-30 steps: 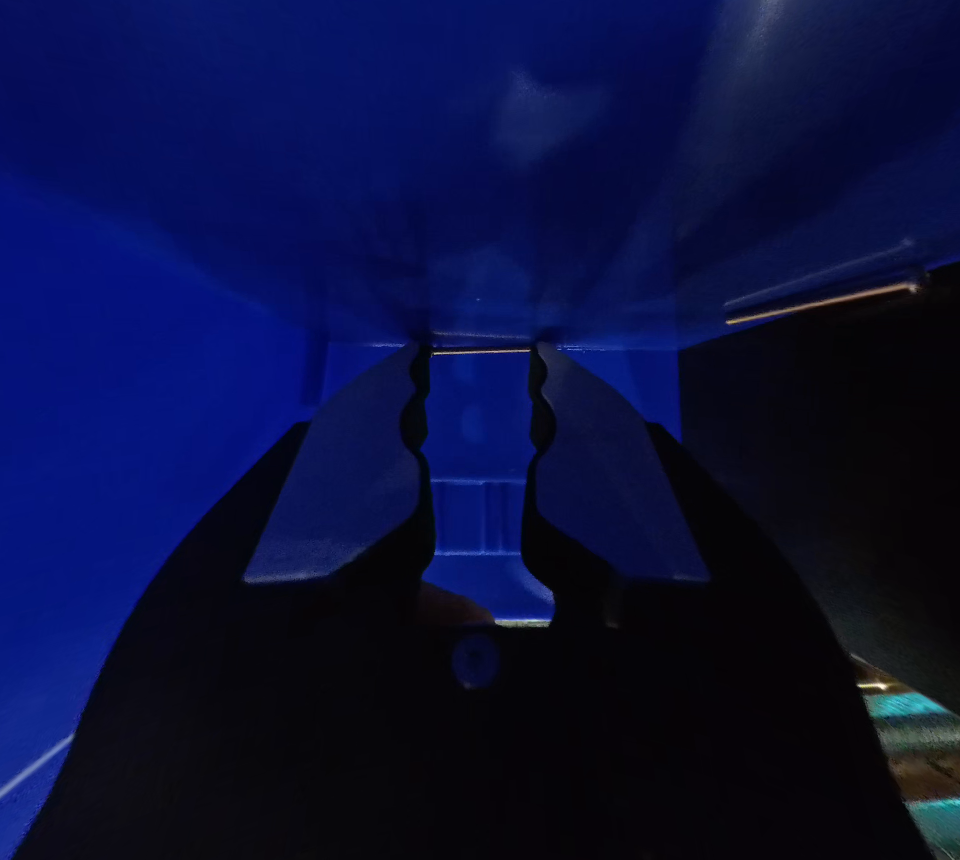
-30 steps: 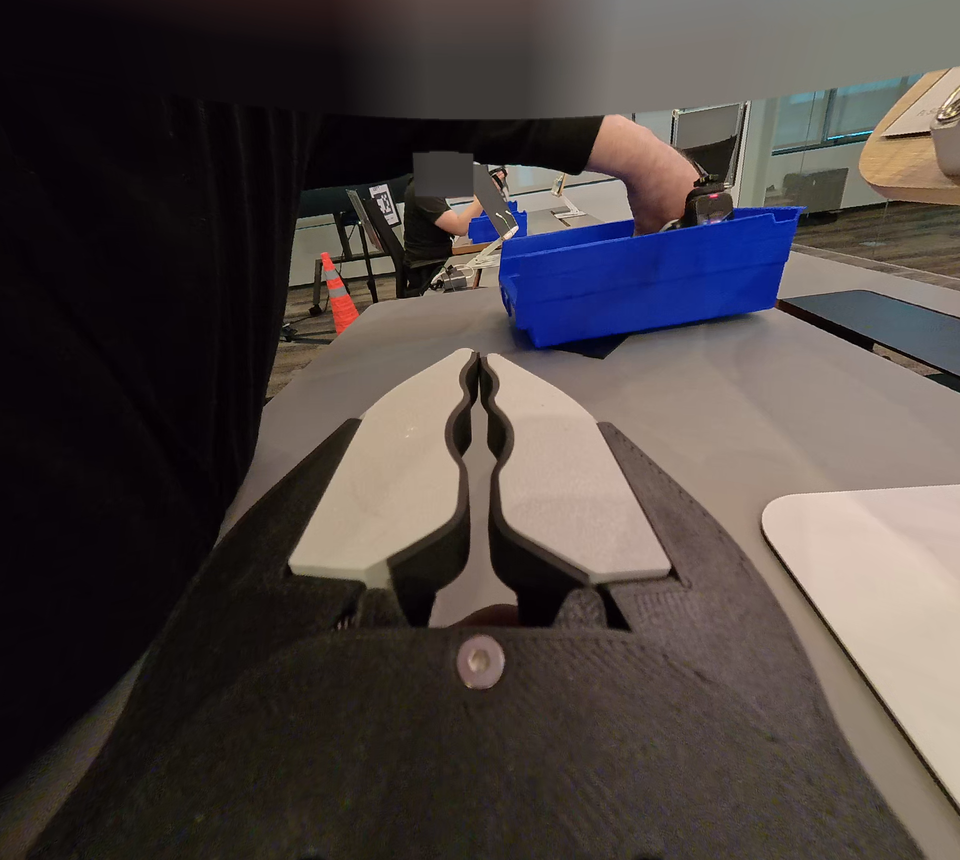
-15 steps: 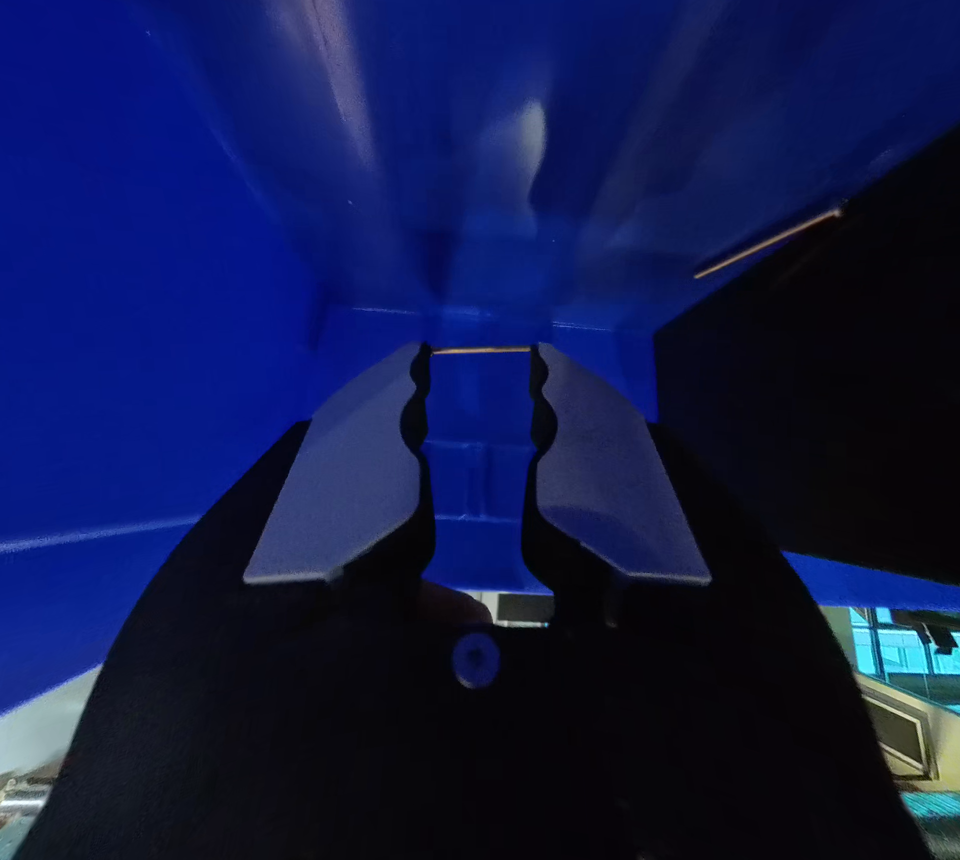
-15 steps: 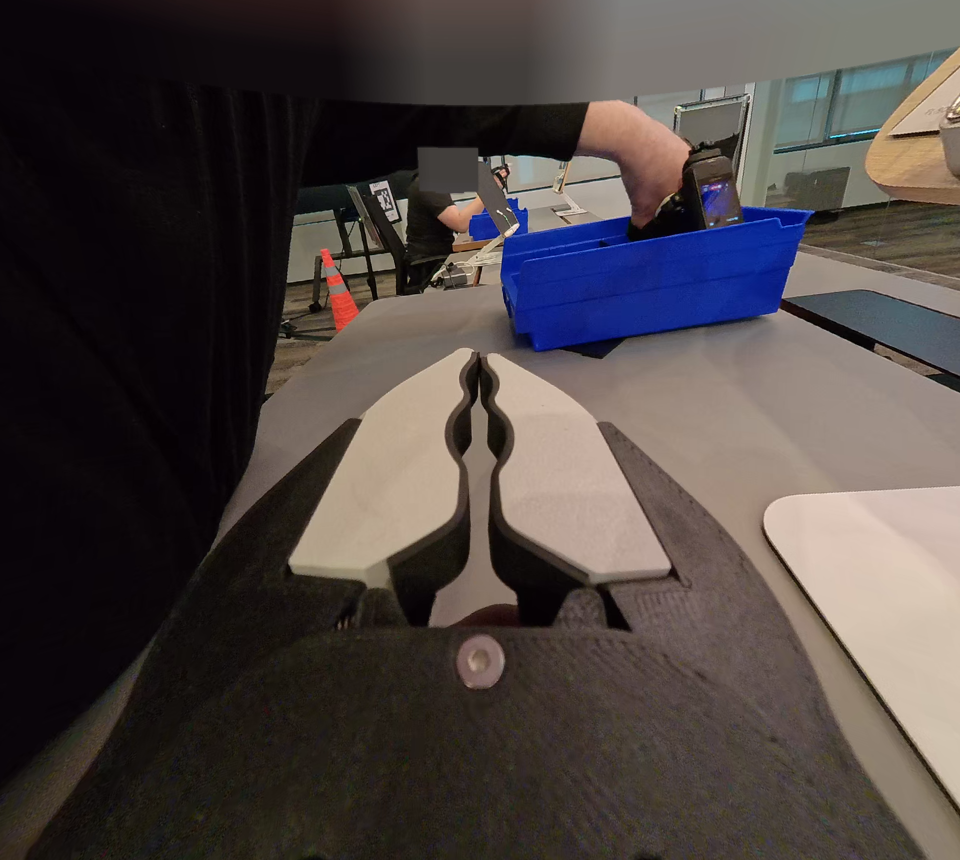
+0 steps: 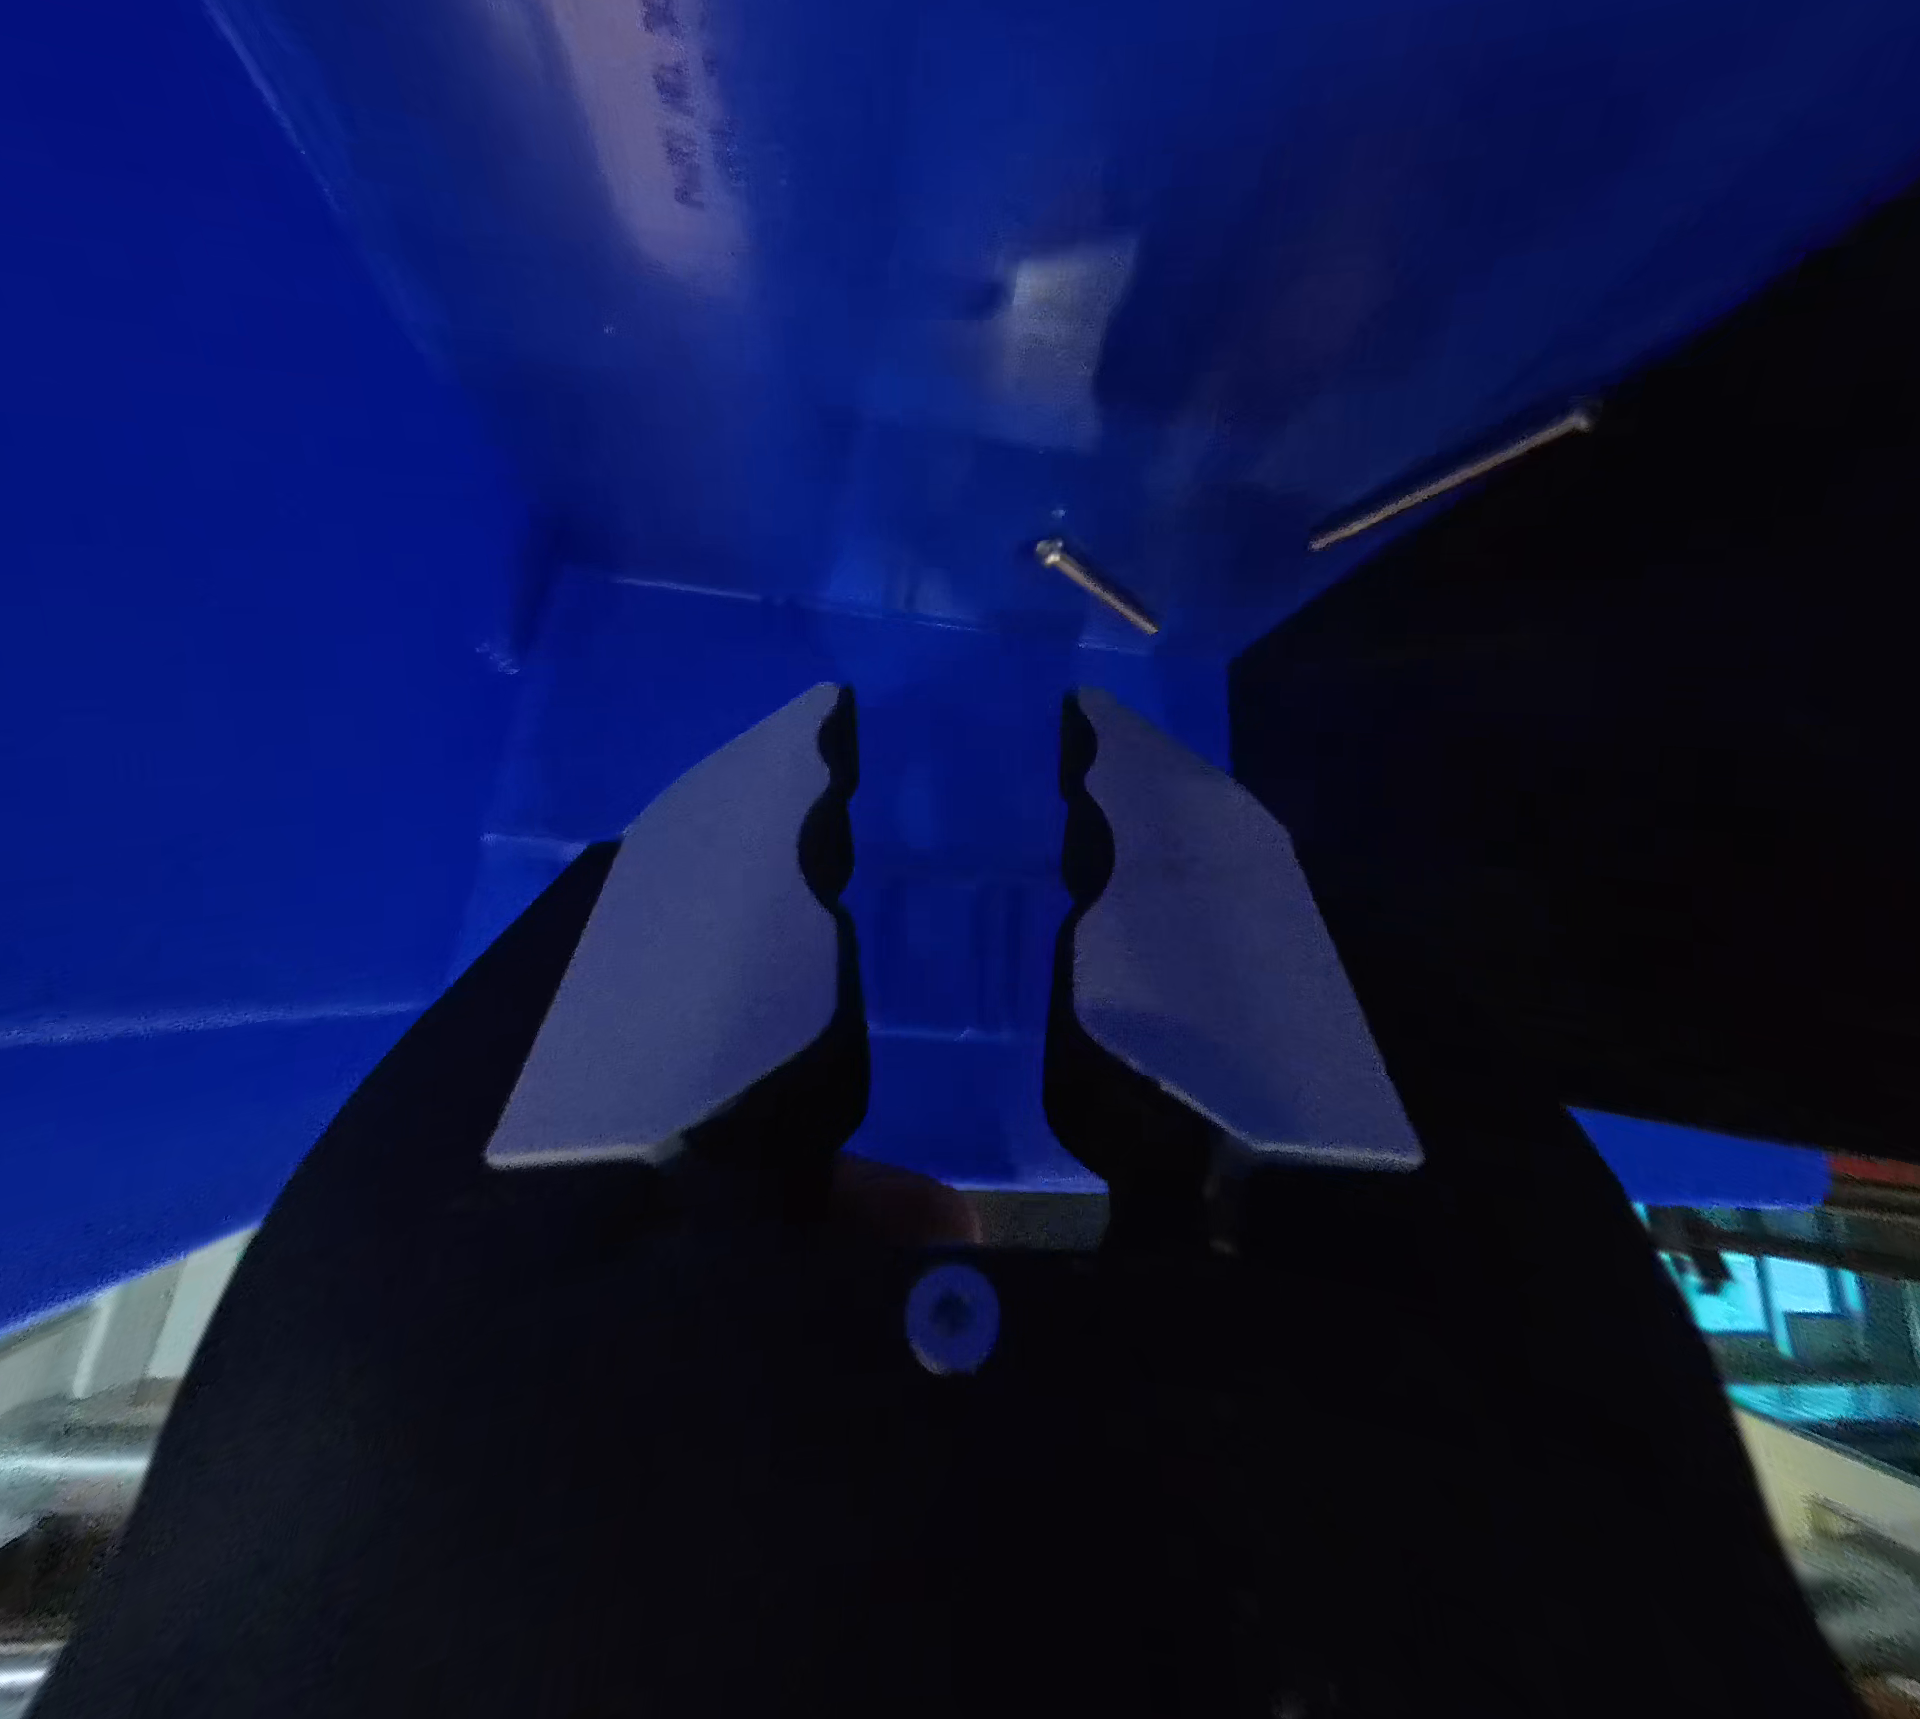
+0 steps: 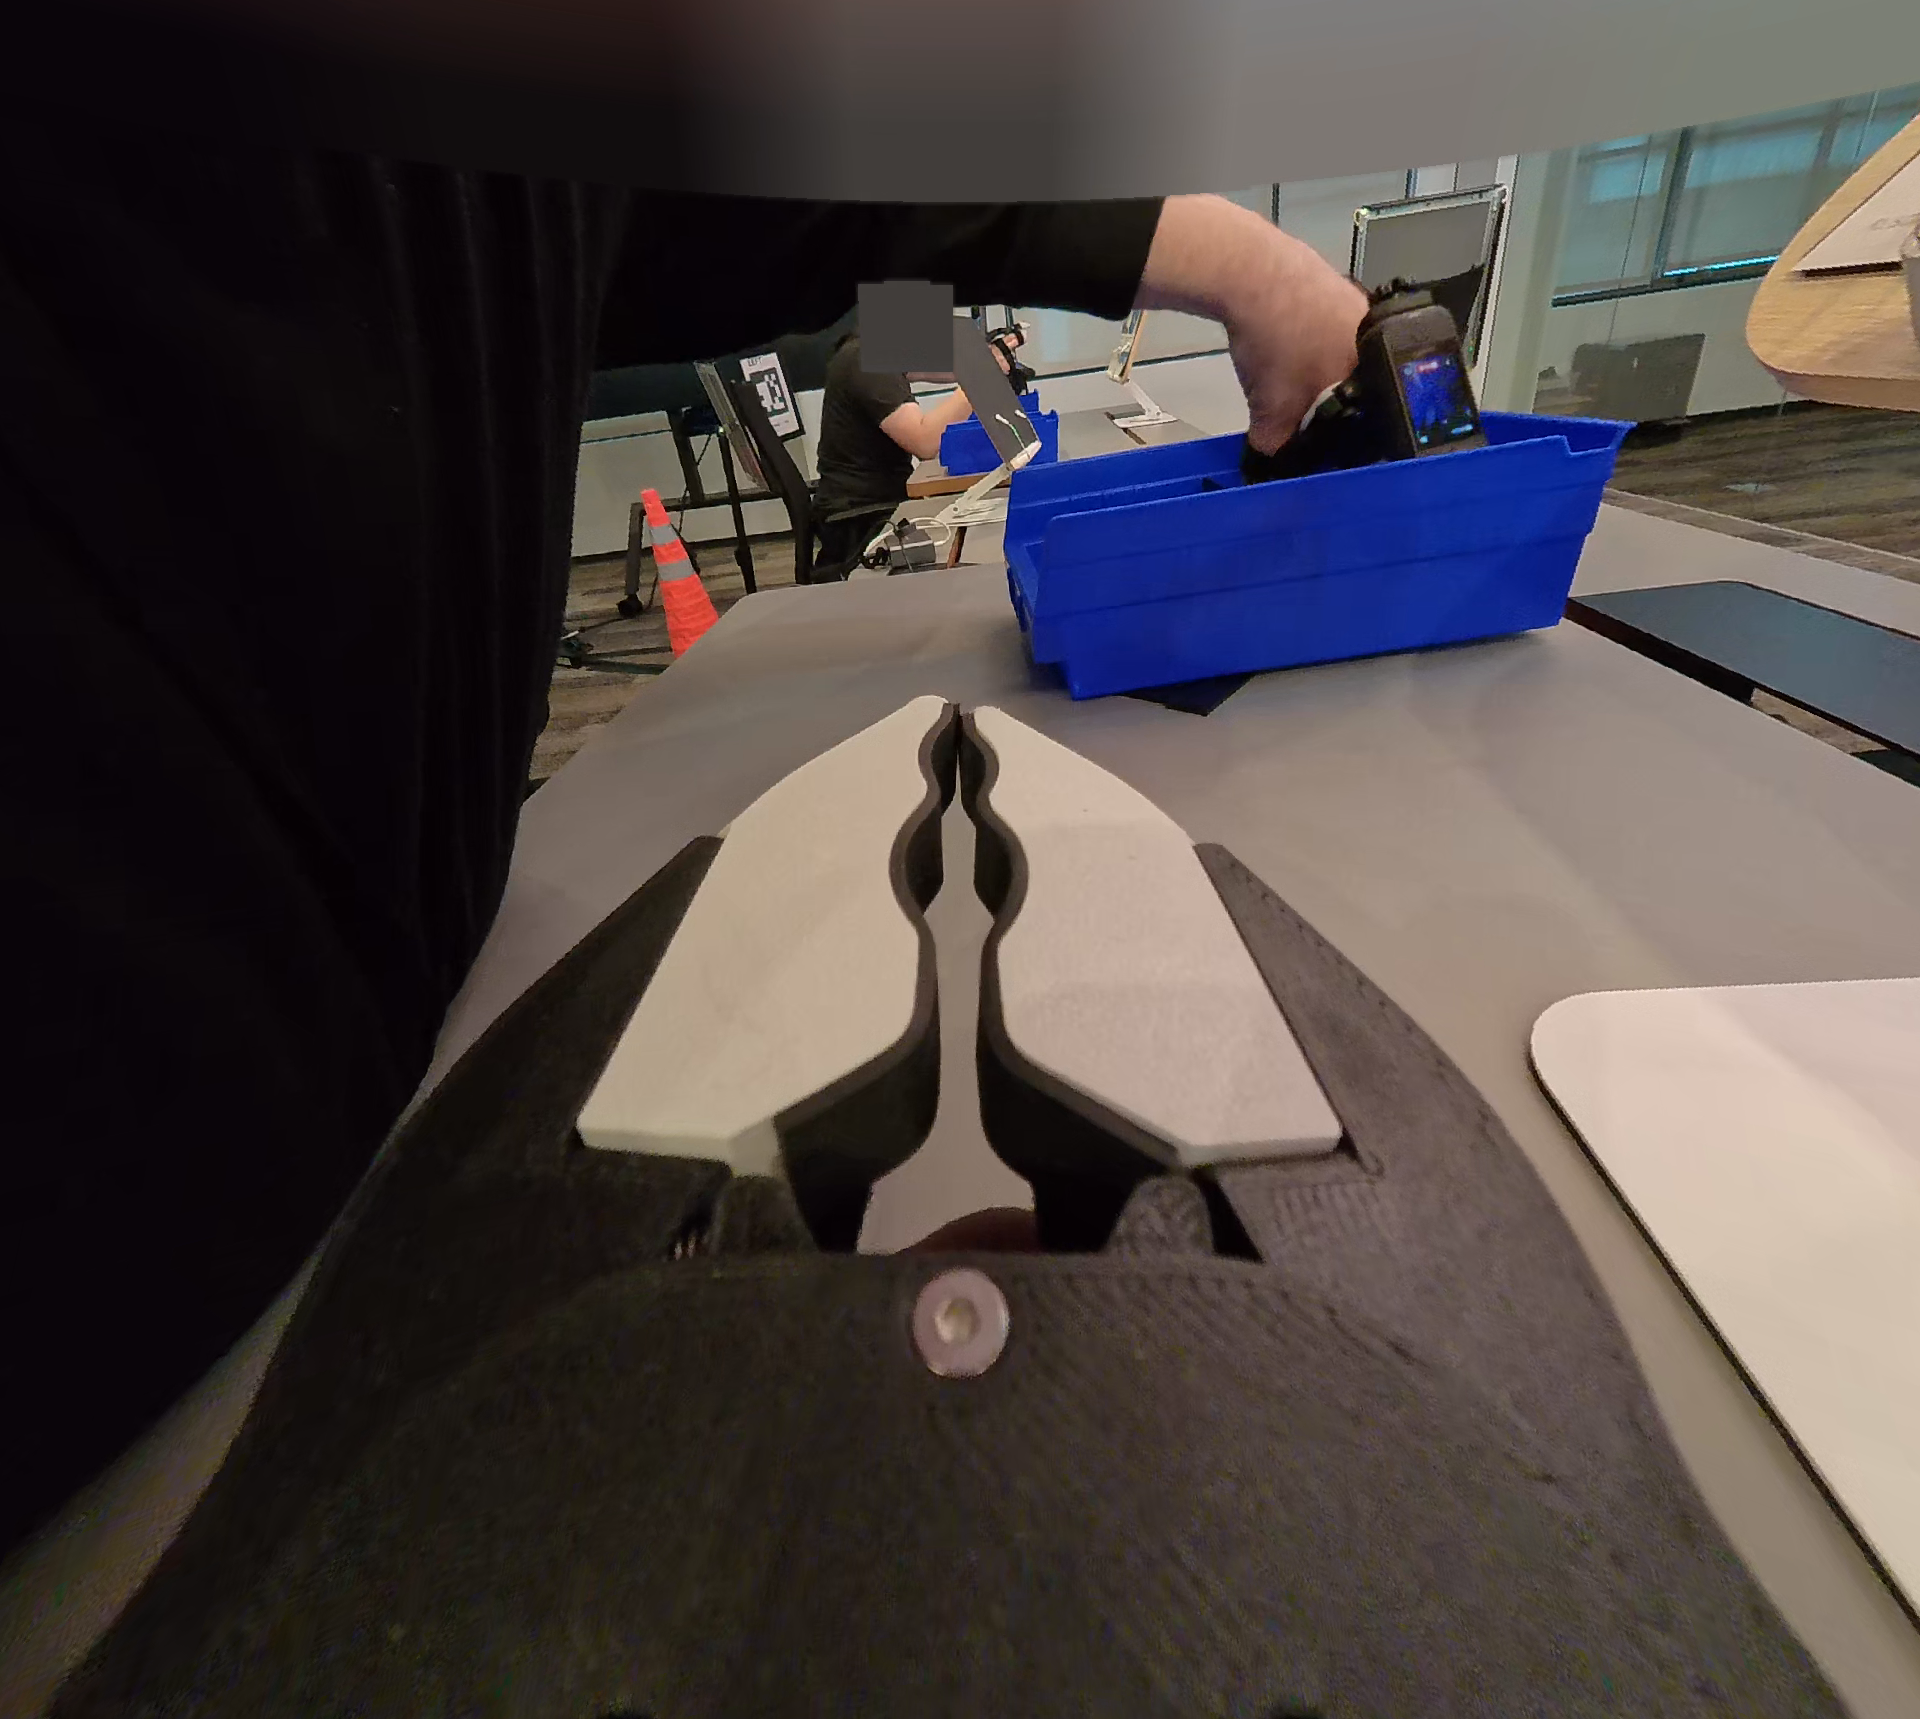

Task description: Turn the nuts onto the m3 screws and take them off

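A: Status?

B: Left tool (image 5: 956, 713) inside bin (image 5: 312, 734), fingers apart, empty. Screw (image 5: 1096, 587) lies just beyond the tips. Right tool (image 6: 957, 713) closed, empty, over bench (image 6: 1351, 817).

A: Procedure: straddle the shank squarely, close gently. No nuts visible.

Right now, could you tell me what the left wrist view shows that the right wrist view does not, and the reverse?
Only the left wrist view shows the bin's inside: two screws, one short and one long, lying loose on its floor, and the open left gripper holding nothing.

Only the right wrist view shows the shut right gripper, the table, a white mat, a hand and a cone.

Both show the blue bin.
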Motion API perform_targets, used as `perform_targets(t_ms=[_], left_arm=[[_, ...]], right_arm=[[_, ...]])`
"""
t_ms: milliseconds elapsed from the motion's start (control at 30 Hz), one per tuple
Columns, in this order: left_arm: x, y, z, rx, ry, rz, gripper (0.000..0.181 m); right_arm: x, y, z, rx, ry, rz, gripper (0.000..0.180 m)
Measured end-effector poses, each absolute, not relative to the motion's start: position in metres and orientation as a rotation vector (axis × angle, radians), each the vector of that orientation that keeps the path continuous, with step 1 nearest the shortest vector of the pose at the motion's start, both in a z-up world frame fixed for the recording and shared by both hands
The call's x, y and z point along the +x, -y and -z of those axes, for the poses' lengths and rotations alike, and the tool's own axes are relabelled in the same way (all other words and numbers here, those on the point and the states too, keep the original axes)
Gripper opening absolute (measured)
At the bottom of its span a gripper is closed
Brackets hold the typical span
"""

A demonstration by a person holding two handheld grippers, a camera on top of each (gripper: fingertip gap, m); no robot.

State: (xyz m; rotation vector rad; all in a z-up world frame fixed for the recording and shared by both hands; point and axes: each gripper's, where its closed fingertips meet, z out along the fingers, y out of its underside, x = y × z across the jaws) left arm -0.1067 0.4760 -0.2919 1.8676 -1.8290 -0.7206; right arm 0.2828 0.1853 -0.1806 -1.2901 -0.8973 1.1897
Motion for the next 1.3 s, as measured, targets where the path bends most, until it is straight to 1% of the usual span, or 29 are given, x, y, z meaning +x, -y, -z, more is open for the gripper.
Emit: perform_targets(t_ms=[33,133,167,200,267,367,500,633,800,1000,1067,1167,1300], left_arm=[[-0.108,-0.472,0.294,1.880,1.796,0.695,0.036],[-0.104,-0.467,0.303,1.911,1.780,0.614,0.031],[-0.103,-0.462,0.304,1.931,1.742,0.568,0.027],[-0.104,-0.467,0.303,1.937,1.755,0.592,0.028],[-0.095,-0.460,0.304,2.020,1.713,0.447,0.030],[-0.091,-0.467,0.303,2.073,1.723,0.392,0.032],[-0.098,-0.476,0.302,2.021,1.733,0.424,0.030],[-0.097,-0.489,0.296,2.044,1.781,0.489,0.033],[-0.093,-0.479,0.288,2.001,1.858,0.396,0.038],[-0.091,-0.474,0.294,1.993,1.847,0.323,0.044],[-0.092,-0.477,0.293,1.987,1.865,0.362,0.042],[-0.090,-0.477,0.290,2.028,1.891,0.355,0.041],[-0.086,-0.484,0.288,2.092,1.946,0.342,0.038]], right_arm=[[0.283,-0.185,0.181,-1.290,0.897,-1.191,0.000],[0.283,-0.184,0.180,-1.289,0.896,-1.193,0.000],[0.283,-0.184,0.180,-1.289,0.896,-1.194,0.000],[0.283,-0.184,0.180,-1.289,0.897,-1.194,0.000],[0.283,-0.184,0.180,-1.289,0.898,-1.194,0.000],[0.283,-0.184,0.180,-1.290,0.896,-1.196,0.000],[0.283,-0.184,0.180,-1.289,0.896,-1.196,0.000],[0.284,-0.184,0.180,-1.288,0.892,-1.198,0.000],[0.284,-0.184,0.180,-1.289,0.891,-1.200,0.000],[0.283,-0.183,0.180,-1.291,0.898,-1.194,0.000],[0.281,-0.184,0.180,-1.295,0.900,-1.200,0.000],[0.266,-0.180,0.175,-1.288,0.925,-1.259,0.001],[0.218,-0.175,0.175,-1.261,1.168,-1.206,0.007]])
